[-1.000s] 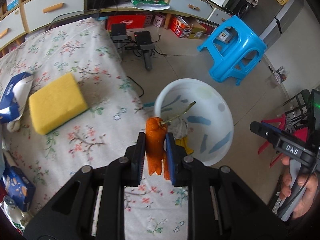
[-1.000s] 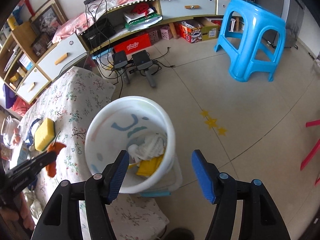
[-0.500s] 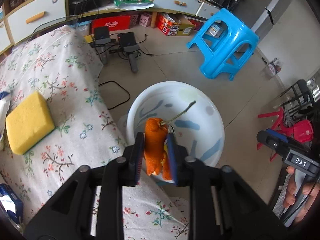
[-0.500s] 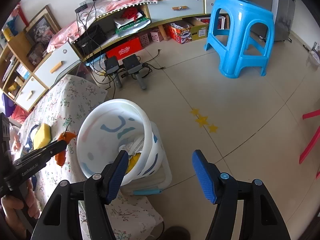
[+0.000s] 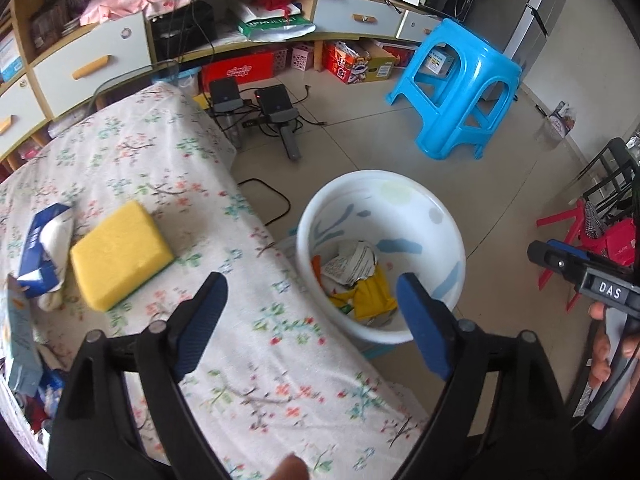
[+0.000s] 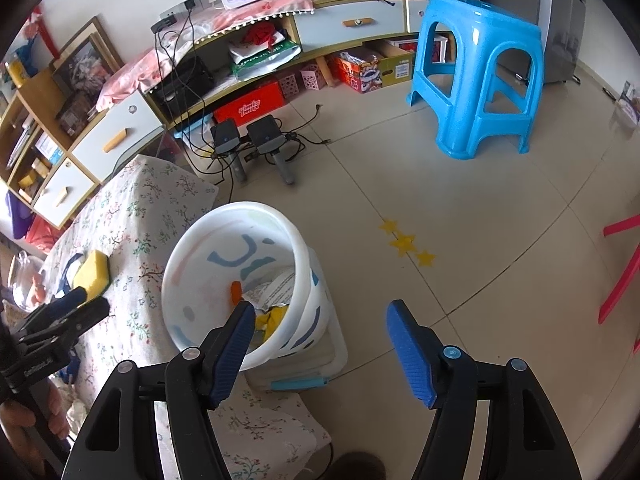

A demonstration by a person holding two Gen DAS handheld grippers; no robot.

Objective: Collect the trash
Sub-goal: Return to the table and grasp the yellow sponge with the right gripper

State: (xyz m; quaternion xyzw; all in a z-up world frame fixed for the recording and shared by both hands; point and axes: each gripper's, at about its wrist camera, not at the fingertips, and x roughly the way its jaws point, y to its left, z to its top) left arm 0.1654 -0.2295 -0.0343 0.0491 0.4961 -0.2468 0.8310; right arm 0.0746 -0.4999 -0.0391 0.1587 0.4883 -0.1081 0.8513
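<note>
Both of our tools hang empty above the white plastic bin (image 5: 382,248), and the trash lies inside it.

Our left tool (image 5: 310,294) is opening wide, nothing between its blue pads, its right pad over the bin's near rim. Just beyond it, in the bin, sit an orange peel scrap (image 6: 236,291), crumpled white paper (image 5: 352,262) and a yellow wrapper (image 5: 370,294). To its left, a yellow rectangular sponge (image 5: 120,254) rests on the floral-clothed desk (image 5: 168,176). Our right tool (image 6: 320,326) is also opening and empty, its left pad over the bin's rim.
</note>
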